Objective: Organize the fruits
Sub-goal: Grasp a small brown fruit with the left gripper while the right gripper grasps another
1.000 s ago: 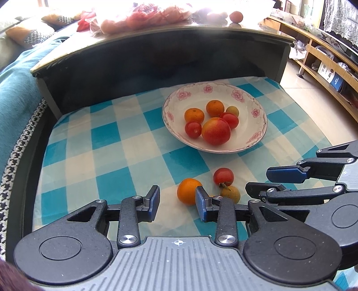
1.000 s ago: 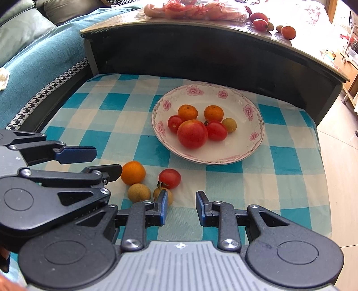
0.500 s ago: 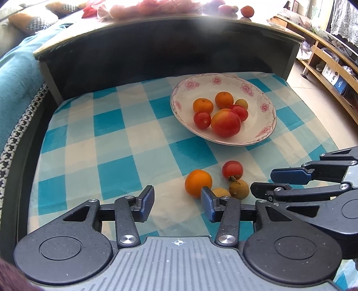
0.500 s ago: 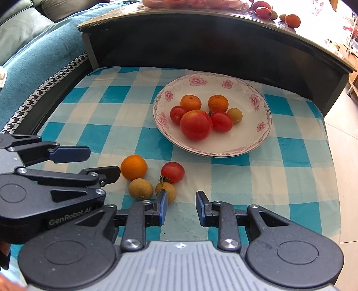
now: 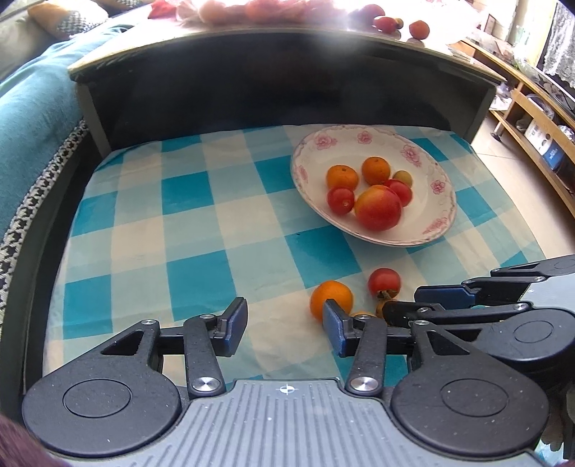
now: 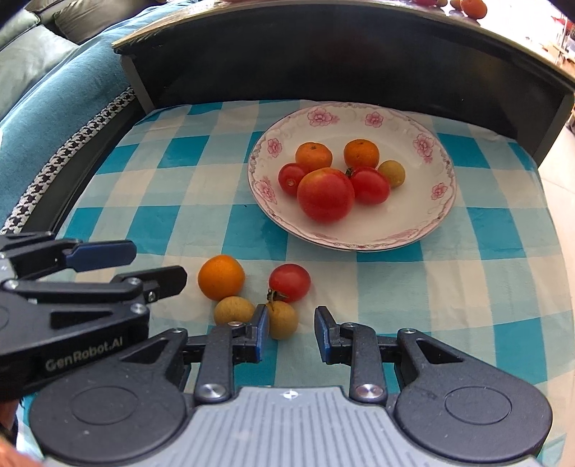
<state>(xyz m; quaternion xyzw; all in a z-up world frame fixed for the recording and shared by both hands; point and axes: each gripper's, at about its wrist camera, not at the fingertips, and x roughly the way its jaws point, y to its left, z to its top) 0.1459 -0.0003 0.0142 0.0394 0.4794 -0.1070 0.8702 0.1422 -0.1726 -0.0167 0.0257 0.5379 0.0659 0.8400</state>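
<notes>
A white flowered plate (image 6: 427, 230) (image 5: 442, 201) holds two oranges, two small tomatoes, a big red tomato (image 6: 325, 194) and a yellow-brown fruit. On the checked cloth lie an orange (image 6: 221, 276) (image 5: 330, 298), a small tomato (image 6: 289, 282) (image 5: 383, 282) and two yellow-brown fruits (image 6: 233, 310) (image 6: 284, 319). My right gripper (image 6: 291, 332) is open and empty, its left finger beside the nearer brown fruit. My left gripper (image 5: 285, 325) is open and empty, just left of the orange.
A dark raised table edge (image 6: 341, 54) walls the back of the cloth. More fruit (image 5: 418, 28) lies on the table above. A teal sofa (image 5: 32, 107) is at the left. Wooden shelves (image 5: 532, 107) stand at the right.
Both grippers have drawn closer to the loose fruit and shifted left; the left gripper's view swung so the plate sits further right. Both stay open.
</notes>
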